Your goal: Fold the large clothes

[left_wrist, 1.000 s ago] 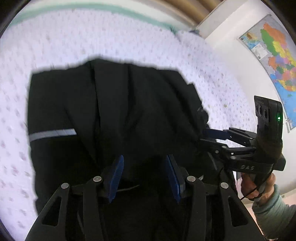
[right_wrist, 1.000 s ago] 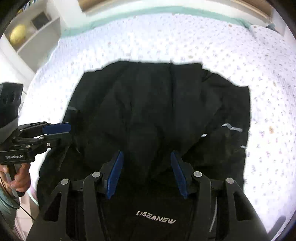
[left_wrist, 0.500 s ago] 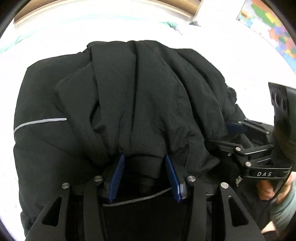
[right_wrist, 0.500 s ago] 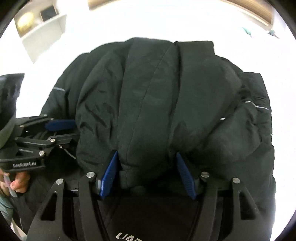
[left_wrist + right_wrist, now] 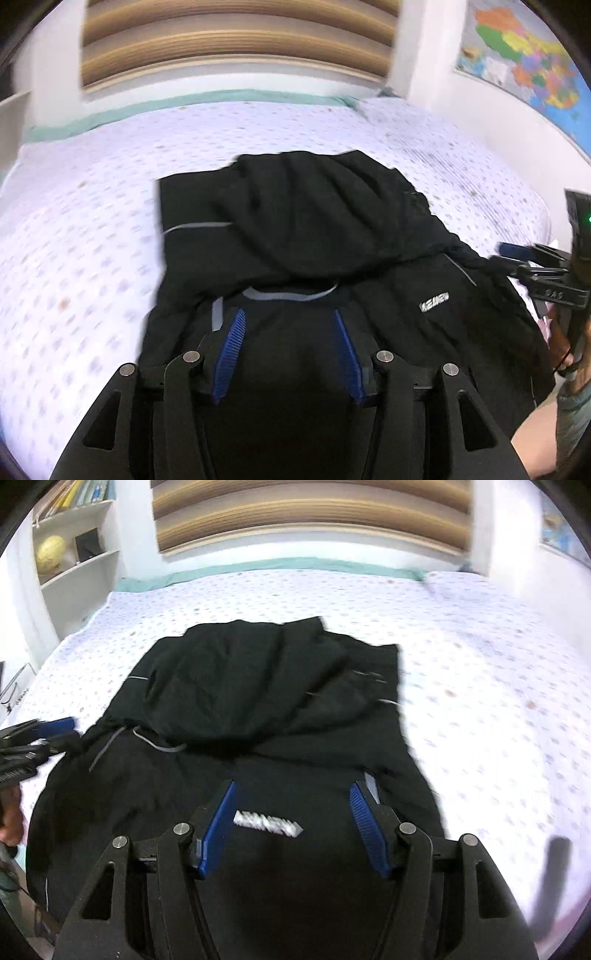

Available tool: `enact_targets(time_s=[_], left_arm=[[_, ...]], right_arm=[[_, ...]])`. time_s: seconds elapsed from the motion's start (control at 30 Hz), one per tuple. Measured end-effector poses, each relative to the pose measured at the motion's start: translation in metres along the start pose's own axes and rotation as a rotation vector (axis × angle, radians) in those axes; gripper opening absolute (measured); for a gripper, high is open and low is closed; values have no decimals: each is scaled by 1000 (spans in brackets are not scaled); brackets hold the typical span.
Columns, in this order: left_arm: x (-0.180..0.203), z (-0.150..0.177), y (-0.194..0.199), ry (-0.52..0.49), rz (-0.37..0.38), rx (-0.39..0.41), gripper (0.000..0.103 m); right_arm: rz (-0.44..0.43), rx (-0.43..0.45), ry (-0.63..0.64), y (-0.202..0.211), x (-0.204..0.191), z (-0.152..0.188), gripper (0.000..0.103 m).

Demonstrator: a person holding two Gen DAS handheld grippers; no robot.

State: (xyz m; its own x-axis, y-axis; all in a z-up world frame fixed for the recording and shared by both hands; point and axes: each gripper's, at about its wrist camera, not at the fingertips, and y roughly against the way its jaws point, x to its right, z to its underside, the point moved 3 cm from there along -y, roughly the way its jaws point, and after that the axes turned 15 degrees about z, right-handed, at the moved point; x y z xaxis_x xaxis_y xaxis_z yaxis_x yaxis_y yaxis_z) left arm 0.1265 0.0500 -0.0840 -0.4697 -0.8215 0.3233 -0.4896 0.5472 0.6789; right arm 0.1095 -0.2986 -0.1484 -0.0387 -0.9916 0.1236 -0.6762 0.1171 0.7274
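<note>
Jacket [image 5: 317, 236] fabric no longer sits between the fingers of the left claw [image 5: 291, 350] or the right claw [image 5: 291, 827]; both are now spread and released, so the far half lies folded back over the near half. The garment rests mid-bed [image 5: 480, 672], with open bedspread beyond and beside it.

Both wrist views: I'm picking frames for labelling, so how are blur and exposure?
Left wrist view: motion blur smears the bedspread; black jacket folds barely readable. Right wrist view: bedspread overexposed at right, jacket logo smeared.
</note>
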Motion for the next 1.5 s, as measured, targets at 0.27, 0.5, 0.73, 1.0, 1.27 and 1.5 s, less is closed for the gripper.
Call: enact_targets(time_s=[0.27,0.5,0.73,1.0,1.27,1.5], left_arm=[[-41,55,58,217,-10,37,51],[-86,101,70,475,120,34,51],[-101,124,59,529,149,-18,51],[-105,125,36,499,128,-75,51],[-59,88,46,424,411,-27,54],[-53,97,-1,504,563,-45,57]], right_arm=[[23,-110,-172,11,59,42,67],[53,-175,-258,7,98,81,67],[84,-227,-261,-1,121,104,67],[44,-330,-249,-30,123,117,45],[-153,-290,-223,-4,93,90,32],[-179,-361,-222,-34,76,100,32]])
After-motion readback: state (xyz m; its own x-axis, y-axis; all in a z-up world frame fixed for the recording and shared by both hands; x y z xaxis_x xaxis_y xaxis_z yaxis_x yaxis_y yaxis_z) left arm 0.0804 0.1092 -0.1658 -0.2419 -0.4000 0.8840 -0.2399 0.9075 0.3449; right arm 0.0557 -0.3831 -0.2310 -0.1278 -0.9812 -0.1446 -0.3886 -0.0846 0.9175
